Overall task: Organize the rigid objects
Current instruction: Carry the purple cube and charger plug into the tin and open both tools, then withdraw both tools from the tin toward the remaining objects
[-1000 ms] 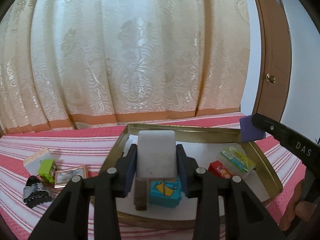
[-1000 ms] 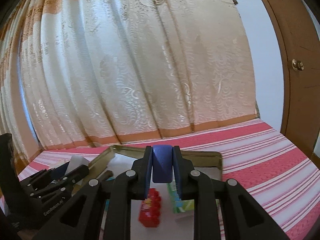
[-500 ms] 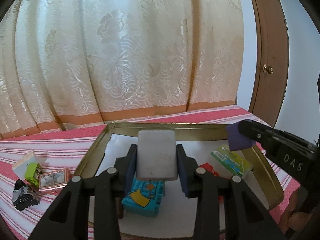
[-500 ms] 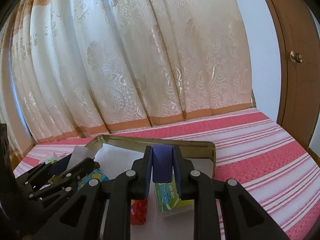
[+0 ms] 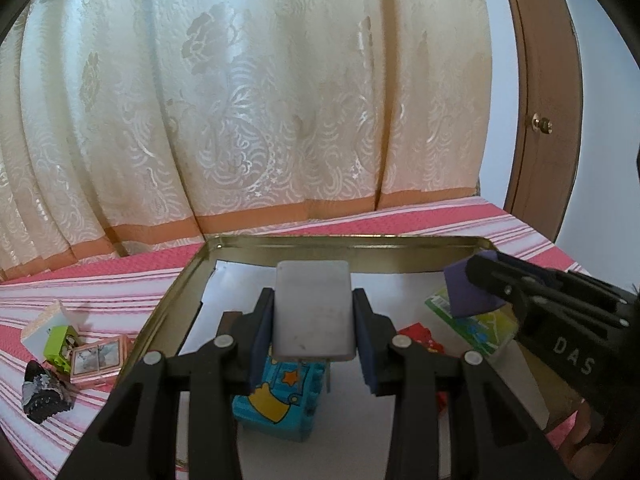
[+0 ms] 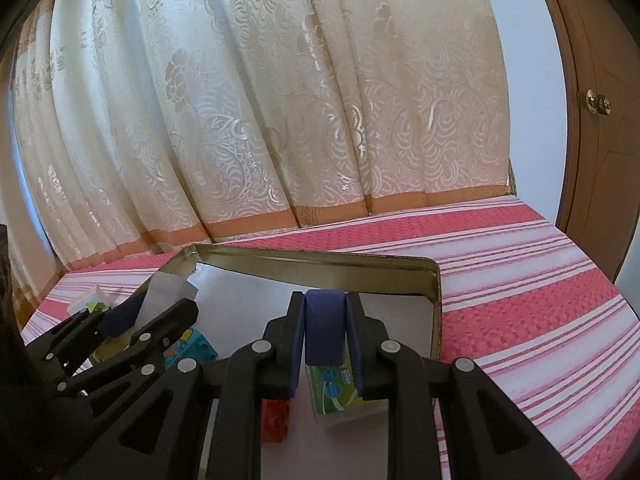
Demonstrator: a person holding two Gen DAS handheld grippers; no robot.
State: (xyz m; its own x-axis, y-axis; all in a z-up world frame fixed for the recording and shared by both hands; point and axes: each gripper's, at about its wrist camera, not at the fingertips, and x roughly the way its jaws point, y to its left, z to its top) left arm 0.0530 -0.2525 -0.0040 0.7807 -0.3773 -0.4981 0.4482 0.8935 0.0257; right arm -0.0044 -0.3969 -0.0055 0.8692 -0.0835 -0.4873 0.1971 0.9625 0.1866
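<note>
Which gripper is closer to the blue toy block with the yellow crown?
Left. The left gripper, holding a white block, hangs right above the blue toy block. The right gripper, holding a purple block, is off to its right, above the green packet.

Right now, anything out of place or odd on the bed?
Yes: a small cluster still lies outside the gold metal tray, on the striped bedspread to its left: a pink-framed picture tile, a lime green block, a white box and a dark crumpled piece.

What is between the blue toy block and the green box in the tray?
A red block lies between the blue block and the green box, in the left wrist view.
</note>
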